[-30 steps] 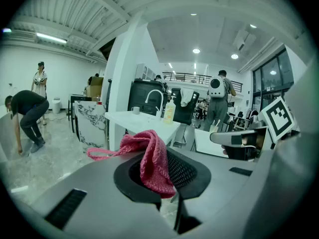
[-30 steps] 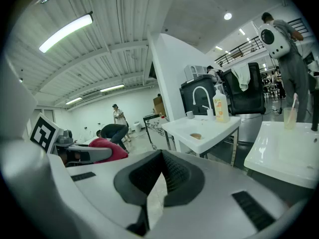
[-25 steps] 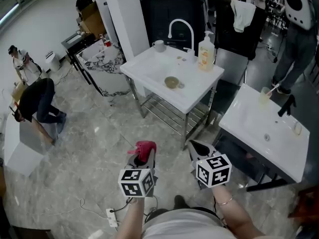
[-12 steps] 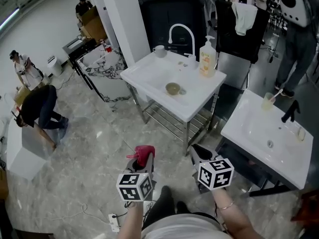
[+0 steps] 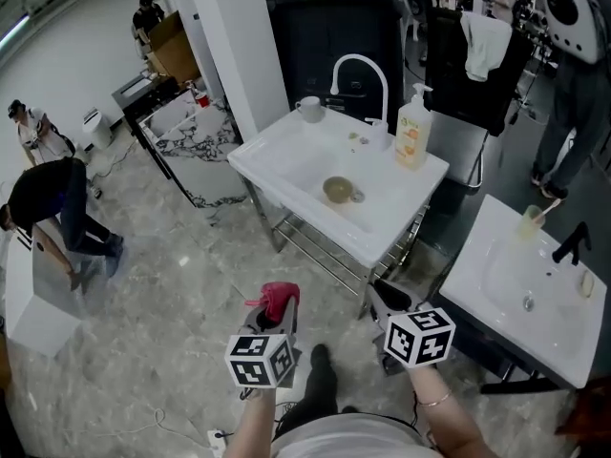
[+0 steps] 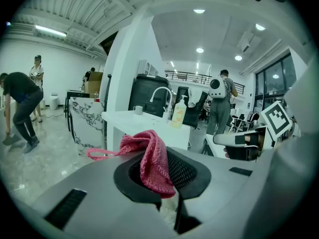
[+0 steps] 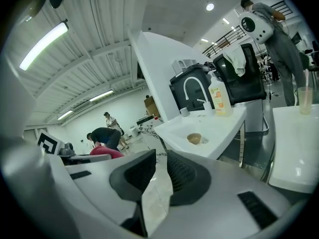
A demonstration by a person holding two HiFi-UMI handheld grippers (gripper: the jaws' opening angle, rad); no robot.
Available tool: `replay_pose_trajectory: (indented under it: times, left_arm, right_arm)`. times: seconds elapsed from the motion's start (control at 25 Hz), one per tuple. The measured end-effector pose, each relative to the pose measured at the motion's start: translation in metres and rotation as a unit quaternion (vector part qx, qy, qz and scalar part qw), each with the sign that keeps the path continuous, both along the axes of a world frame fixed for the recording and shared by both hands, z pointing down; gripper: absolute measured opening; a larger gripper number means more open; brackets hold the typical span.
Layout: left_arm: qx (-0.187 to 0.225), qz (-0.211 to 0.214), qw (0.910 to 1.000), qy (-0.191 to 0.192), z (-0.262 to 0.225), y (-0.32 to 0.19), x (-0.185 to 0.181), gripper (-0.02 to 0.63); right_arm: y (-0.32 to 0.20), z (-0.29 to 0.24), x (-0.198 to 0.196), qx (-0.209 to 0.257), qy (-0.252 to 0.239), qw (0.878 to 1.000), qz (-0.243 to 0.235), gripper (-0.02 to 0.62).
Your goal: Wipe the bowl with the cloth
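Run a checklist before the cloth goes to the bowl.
1. Cloth secured: the pink cloth is clamped in the left gripper, with a tail hanging out. Ok.
2. Right gripper free: its jaws are apart, have just been opening, and hold nothing. Ok.
3. Bowl found: the bowl sits upright in the white basin. Ok.
4. Bowl in reach: both grippers are short of the basin, over the floor. Not ok.
5. Approach clear: the soap bottle and faucet stand at the far rim, behind the bowl. Ok.
6. Bowl contents: too small to make out. Cannot tell.
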State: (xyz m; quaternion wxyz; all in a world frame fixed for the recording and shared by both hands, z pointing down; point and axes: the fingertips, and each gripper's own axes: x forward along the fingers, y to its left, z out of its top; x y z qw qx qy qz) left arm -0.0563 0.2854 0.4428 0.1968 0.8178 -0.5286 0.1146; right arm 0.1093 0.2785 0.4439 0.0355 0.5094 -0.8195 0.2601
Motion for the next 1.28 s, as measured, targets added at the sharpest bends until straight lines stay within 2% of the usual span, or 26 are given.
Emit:
replay_pose_trajectory:
  times: [0.36, 0.6, 0.96, 1.28]
  left_arm:
    - [-0.014, 0.016, 0.9997, 0.008, -0.003, -0.126, -0.031, 0.046]
    - [-0.016, 0.025, 0.9995, 0.014, -0.007, -0.19, -0.054, 0.046]
    - [-0.011, 0.041, 0.9988, 0.026, -0.012, -0.25, -0.076, 0.046]
    - [-0.011, 0.06, 0.9976, 0.031, -0.013, -0.279, -0.077, 0.046]
  right_arm:
    - [-0.126, -0.01, -0.034, -0.009, -0.005, 1.0, 0.013, 0.077]
    - [-0.189, -0.019, -0.055, -0.011, -0.006, 1.0, 0.021, 0.077]
    - [-0.242, -0.025, -0.073, -0.011, -0.005, 0.999, 0.044, 0.077]
    - [-0.261, -0.025, -0.073, -0.016, 0.0, 0.998, 0.062, 0.077]
